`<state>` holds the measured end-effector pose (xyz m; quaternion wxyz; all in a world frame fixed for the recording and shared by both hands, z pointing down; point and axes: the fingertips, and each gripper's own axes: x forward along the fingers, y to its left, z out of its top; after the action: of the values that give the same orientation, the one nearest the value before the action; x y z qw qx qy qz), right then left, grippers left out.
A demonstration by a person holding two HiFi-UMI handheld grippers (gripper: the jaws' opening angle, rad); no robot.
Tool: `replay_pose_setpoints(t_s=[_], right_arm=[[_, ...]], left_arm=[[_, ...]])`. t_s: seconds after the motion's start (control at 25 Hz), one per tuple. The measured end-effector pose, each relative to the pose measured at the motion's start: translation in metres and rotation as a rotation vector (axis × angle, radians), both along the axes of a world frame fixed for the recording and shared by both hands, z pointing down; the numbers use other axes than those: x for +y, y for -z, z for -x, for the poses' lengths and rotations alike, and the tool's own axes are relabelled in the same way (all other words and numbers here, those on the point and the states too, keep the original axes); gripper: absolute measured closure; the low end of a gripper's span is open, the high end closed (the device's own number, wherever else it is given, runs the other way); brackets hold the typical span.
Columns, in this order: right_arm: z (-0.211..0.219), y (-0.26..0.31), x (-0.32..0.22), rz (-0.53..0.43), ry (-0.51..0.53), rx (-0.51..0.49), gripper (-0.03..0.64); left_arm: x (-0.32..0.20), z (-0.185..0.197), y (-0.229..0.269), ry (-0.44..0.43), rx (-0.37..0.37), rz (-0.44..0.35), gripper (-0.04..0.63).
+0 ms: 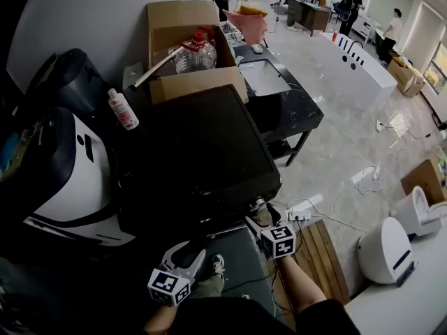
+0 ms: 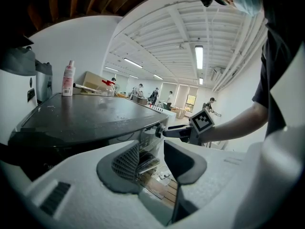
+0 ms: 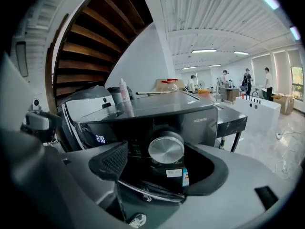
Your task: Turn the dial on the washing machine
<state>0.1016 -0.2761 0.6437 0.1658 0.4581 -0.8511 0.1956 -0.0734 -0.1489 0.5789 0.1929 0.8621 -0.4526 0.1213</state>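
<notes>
The dial (image 3: 166,149) is brushed silver, the washing machine (image 1: 199,152) glossy black, the bottle (image 1: 123,109) pink and white

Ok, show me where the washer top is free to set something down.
The washing machine top is bare from its front edge back to the cardboard box and the bottle at its rear left. Crowded: the front, where the right gripper, jaws open, flanks the dial.

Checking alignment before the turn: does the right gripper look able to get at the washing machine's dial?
Probably yes: the right gripper has its tongs open, the dial centred between them, nothing blocking.
</notes>
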Motion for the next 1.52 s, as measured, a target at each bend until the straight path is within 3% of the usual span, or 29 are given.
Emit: replay_pose_setpoints(t_s=[0.28, 0.48, 0.88, 1.32, 1.52], right_arm=[[0.009, 0.010, -0.007, -0.059, 0.045, 0.089, 0.262], [0.011, 0.004, -0.012, -0.044, 0.049, 0.097, 0.258], [0.007, -0.011, -0.013, 0.020, 0.057, 0.060, 0.254], [0.004, -0.005, -0.015, 0.022, 0.002, 0.013, 0.256], [-0.003, 0.010, -0.007, -0.006, -0.037, -0.008, 0.286]], left_arm=[[0.003, 0.005, 0.001, 0.013, 0.000, 0.001, 0.440], [-0.001, 0.010, 0.001, 0.021, 0.001, -0.001, 0.440], [-0.004, 0.004, -0.003, -0.001, -0.001, 0.011, 0.440], [-0.005, 0.008, 0.002, 0.002, -0.006, 0.002, 0.440], [-0.002, 0.007, 0.006, 0.007, 0.000, -0.013, 0.440]])
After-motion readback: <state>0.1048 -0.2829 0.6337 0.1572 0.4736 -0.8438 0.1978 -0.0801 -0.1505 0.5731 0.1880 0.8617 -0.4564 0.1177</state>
